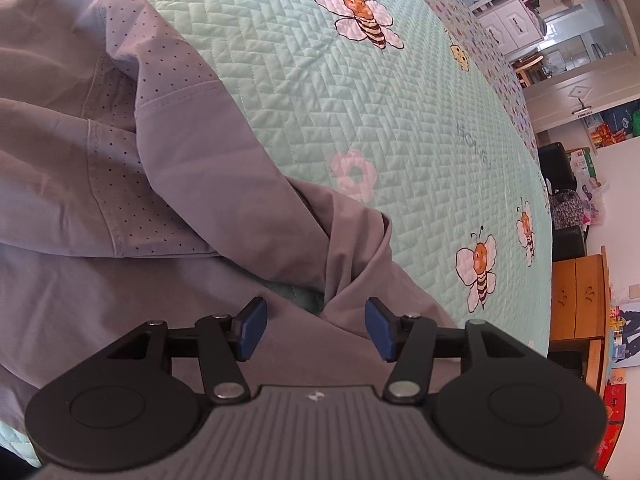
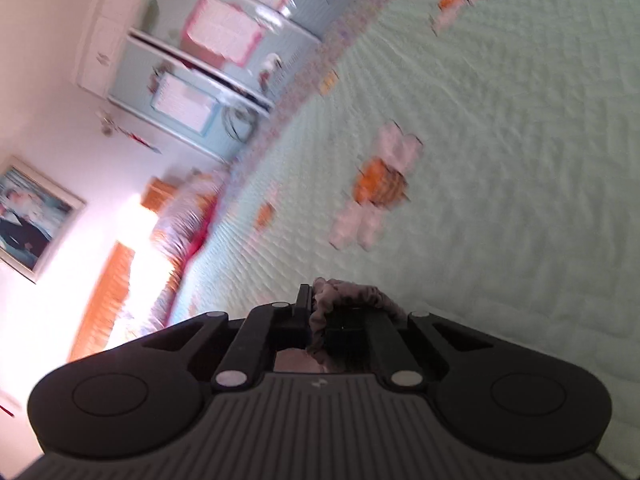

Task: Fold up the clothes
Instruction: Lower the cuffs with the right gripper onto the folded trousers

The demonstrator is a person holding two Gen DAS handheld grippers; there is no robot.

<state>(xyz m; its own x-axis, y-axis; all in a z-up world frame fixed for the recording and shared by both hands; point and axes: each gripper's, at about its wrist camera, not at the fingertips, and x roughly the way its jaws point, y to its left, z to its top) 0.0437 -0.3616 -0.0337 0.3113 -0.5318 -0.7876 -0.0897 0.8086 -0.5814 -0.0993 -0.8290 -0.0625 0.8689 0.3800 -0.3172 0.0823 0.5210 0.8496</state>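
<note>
- A grey garment (image 1: 120, 168) lies rumpled on the bed, spread over a mint-green quilted bedspread (image 1: 400, 120) printed with bees and pink flowers.
- Part of the cloth is perforated with small dots, and a stitched hem runs across it; one fold lies over another, and a pocket of bedspread shows in a gap between the layers near the lower middle.
- The left claw (image 1: 316, 330) hangs just above the garment with its two blue pads (image 1: 252, 328) set wide apart, gripping nothing.
- The right claw (image 2: 318, 320) is closed tight on a bunched, gathered edge of the same grey cloth (image 2: 348, 294), which puffs out above and beside the fingers.
- The right wrist view is blurred: bedspread fills its right side, with a white cupboard (image 2: 224, 52) and a framed picture (image 2: 32, 216) on the wall at left.
- Beyond the bed in the left wrist view stand white cabinets (image 1: 576, 92) and a wooden cabinet (image 1: 576, 300).
</note>
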